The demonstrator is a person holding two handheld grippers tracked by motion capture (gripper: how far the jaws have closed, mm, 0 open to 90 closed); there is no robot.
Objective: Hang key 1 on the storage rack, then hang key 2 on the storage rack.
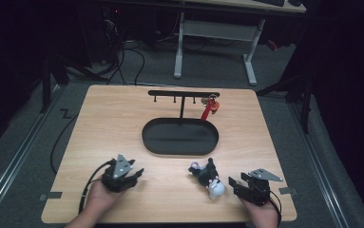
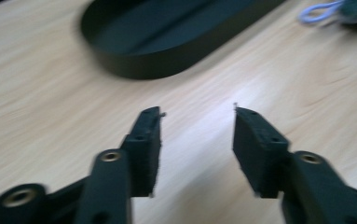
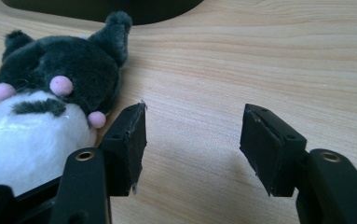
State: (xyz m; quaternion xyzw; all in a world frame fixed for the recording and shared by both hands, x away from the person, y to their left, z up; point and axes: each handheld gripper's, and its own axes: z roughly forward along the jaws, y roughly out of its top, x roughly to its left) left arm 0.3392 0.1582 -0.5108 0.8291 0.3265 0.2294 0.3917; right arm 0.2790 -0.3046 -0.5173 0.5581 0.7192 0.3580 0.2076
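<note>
The black-and-white plush toy with a loop cord (image 1: 208, 178) lies on the light wooden table (image 1: 122, 118), just beside the right gripper (image 1: 239, 184), whose jaws stand apart and empty for approach; the left gripper (image 1: 134, 175) likewise holds nothing.

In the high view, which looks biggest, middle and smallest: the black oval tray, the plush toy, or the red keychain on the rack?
1. Black oval tray, clearly biggest.
2. Plush toy.
3. Red keychain, smallest, though it hangs farther from the camera.

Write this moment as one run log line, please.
left tool: open, empty | right tool: open, beside plush | plush: on table | red keychain: on rack
</note>
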